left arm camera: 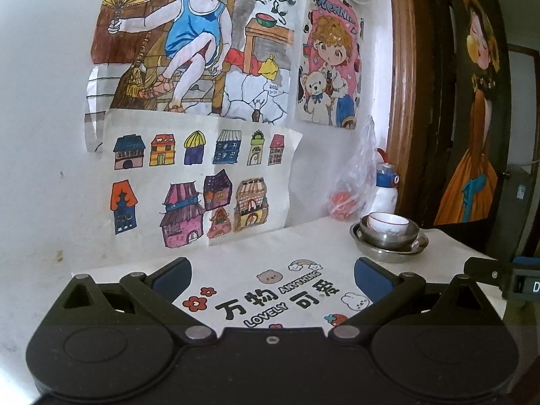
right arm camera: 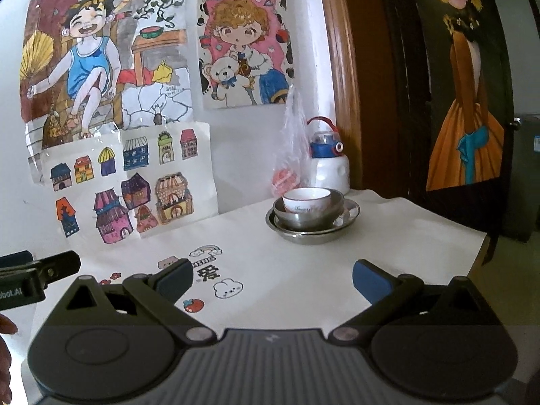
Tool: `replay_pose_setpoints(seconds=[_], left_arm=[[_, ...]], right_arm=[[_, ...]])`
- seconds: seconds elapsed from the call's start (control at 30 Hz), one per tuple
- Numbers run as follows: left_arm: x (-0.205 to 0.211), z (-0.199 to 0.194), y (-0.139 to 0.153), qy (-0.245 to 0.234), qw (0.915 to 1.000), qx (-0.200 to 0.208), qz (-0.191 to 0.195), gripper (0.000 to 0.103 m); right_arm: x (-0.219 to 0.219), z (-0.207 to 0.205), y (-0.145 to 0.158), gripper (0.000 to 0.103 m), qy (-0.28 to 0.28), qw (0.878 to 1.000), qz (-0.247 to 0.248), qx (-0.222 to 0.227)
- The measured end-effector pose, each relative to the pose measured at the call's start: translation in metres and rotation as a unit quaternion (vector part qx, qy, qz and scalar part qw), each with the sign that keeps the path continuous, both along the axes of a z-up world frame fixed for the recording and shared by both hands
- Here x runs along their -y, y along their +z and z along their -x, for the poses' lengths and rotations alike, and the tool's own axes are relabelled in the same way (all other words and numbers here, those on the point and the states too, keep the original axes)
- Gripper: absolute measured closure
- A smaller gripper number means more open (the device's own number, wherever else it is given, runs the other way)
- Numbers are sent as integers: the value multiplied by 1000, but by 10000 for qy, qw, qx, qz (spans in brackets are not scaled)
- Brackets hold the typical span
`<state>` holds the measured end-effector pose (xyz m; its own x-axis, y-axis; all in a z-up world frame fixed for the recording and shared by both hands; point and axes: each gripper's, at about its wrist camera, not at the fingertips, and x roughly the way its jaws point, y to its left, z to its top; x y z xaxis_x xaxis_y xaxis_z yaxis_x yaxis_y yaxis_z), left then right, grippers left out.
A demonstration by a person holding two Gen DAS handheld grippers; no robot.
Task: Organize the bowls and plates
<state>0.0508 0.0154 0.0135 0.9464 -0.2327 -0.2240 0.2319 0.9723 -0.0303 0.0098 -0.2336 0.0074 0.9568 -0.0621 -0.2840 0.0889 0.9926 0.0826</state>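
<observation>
Left gripper [left arm camera: 271,278]: jaws spread wide, nothing between the blue pads, hovering over the white printed tablecloth [left arm camera: 236,253]. Right gripper [right arm camera: 271,278]: jaws likewise wide apart and empty, over the same cloth. Task items form one nested stack near the far right part of the table: a white ceramic bowl [right arm camera: 306,199] sits inside a steel bowl [right arm camera: 308,214], which sits in a shallow steel plate [right arm camera: 349,212]. From the left wrist view the stack [left arm camera: 388,239] lies at about 1 o'clock from the jaw gap, beyond and to the right of the right-hand pad, well apart from both pads. From the right wrist view it lies at roughly 12 o'clock, slightly right of centre, ahead of the gap and clear of both pads; no contact with either gripper. Behind the stack, at 12 o'clock against the wall, stand a white bottle with a blue and red lid [right arm camera: 329,158] and a clear plastic bag [right arm camera: 292,148] holding something reddish. Children's drawings [left arm camera: 202,175] are taped to the wall from 10 to 12 o'clock. A dark painting [right arm camera: 462,101] hangs at 2 o'clock. The tip of the left gripper shows at 9 o'clock in the right view.
</observation>
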Motion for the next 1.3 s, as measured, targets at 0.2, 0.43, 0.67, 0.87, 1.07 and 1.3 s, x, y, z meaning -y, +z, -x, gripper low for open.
replay_pose_setpoints(seconds=[0.2, 0.43, 0.67, 0.87, 1.07, 1.3], left_arm=[[3, 3, -9, 23, 10000, -4, -60, 1], [6, 3, -19, 82, 9998, -61, -160, 1], [3, 0, -25, 165, 9997, -160, -123, 1], [-1, 0, -33, 238, 9995, -183, -134, 1], [-6, -2, -44, 303, 9989, -343, -66, 1], [-7, -2, -51, 267, 9987, -425, -78, 1]], right_arm=[[-3, 1, -6, 0, 0, 10000, -12, 15], [-6, 1, -10, 0, 2, 10000, 17, 25], [-15, 2, -24, 0, -60, 10000, -47, 54], [-23, 1, -36, 0, -97, 9998, -95, 117], [-26, -3, -46, 0, -111, 9998, -158, 16], [-28, -4, -53, 0, -107, 9998, -145, -22]])
